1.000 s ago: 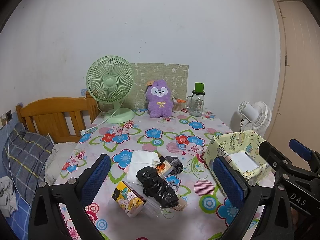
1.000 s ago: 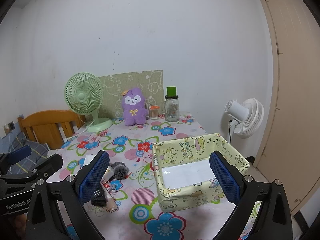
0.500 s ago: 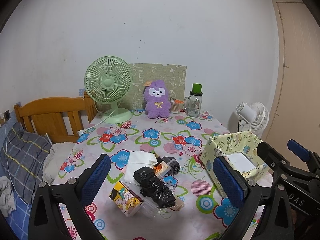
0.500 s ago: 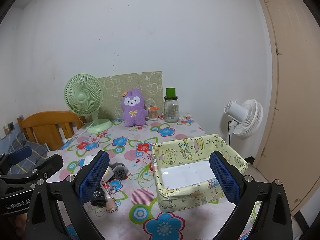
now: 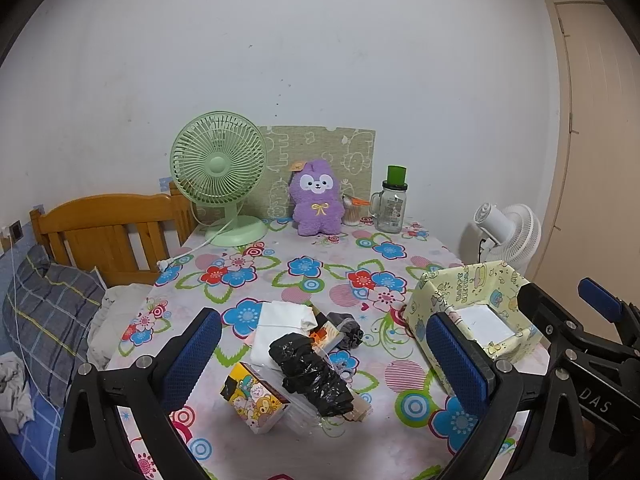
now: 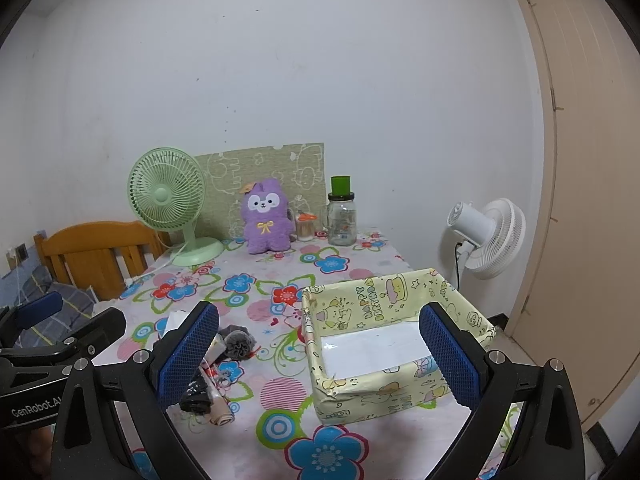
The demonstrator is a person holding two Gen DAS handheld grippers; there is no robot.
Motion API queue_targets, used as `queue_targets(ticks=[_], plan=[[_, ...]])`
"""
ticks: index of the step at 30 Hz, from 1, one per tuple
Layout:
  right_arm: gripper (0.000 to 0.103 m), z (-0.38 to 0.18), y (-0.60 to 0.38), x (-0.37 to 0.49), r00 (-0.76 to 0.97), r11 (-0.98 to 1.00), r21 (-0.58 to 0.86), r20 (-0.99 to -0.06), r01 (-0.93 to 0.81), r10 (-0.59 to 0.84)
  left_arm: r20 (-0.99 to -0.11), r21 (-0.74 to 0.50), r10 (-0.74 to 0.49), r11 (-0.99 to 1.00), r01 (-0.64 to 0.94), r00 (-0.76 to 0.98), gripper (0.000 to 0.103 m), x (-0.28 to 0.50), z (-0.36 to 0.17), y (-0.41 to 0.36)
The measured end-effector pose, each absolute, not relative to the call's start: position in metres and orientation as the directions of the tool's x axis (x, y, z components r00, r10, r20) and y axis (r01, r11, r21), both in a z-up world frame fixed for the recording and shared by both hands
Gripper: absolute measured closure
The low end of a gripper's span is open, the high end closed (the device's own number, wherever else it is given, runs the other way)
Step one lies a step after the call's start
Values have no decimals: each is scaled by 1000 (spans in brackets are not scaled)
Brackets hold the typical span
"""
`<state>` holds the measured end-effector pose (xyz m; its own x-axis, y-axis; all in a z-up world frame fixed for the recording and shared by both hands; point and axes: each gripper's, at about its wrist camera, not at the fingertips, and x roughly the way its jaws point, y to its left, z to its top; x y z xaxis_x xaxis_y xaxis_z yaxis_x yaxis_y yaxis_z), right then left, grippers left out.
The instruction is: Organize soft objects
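A pile of soft things lies near the front of the table: a crumpled black plastic bag (image 5: 310, 372), a folded white cloth (image 5: 282, 328), a grey rolled sock (image 5: 350, 330) and a small cartoon-printed box (image 5: 254, 396). A yellow cartoon-printed box (image 6: 394, 340) stands open at the right, with a white bottom. A purple plush toy (image 5: 317, 200) sits at the back. My left gripper (image 5: 324, 364) is open and empty, held above the pile. My right gripper (image 6: 318, 356) is open and empty, above the yellow box's left side. The sock also shows in the right wrist view (image 6: 238, 342).
A green desk fan (image 5: 220, 172), a glass jar with a green lid (image 5: 390, 206) and a toothpick holder (image 5: 352, 212) stand at the back of the floral table (image 5: 304, 268). A wooden bed frame (image 5: 108, 228) is left; a white floor fan (image 6: 488, 236) and door are right.
Both grippers have drawn back and up slightly, so the table and pile look a little farther away. Nothing on the table has moved.
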<state>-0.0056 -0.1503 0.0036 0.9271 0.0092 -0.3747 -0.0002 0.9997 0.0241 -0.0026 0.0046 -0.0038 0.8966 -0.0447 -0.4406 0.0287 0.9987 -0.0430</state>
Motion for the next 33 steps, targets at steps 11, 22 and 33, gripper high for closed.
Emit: queue_targets(ticks=[11,22,33], plan=[[1,4,-150,-6,927,1000,25,-376,-3,12,-446,-51,-40,999,19,894,0,-2,-4,8],[1,4,-151,-5,925,1000,25,-380,-4,14,-451,-48,-37,999,17,892,0,4,-4,11],[3,3,-152,-3,922,1000,28,-386,-7,18,-449,-44,-42,999,25,892,4,5,-6,12]])
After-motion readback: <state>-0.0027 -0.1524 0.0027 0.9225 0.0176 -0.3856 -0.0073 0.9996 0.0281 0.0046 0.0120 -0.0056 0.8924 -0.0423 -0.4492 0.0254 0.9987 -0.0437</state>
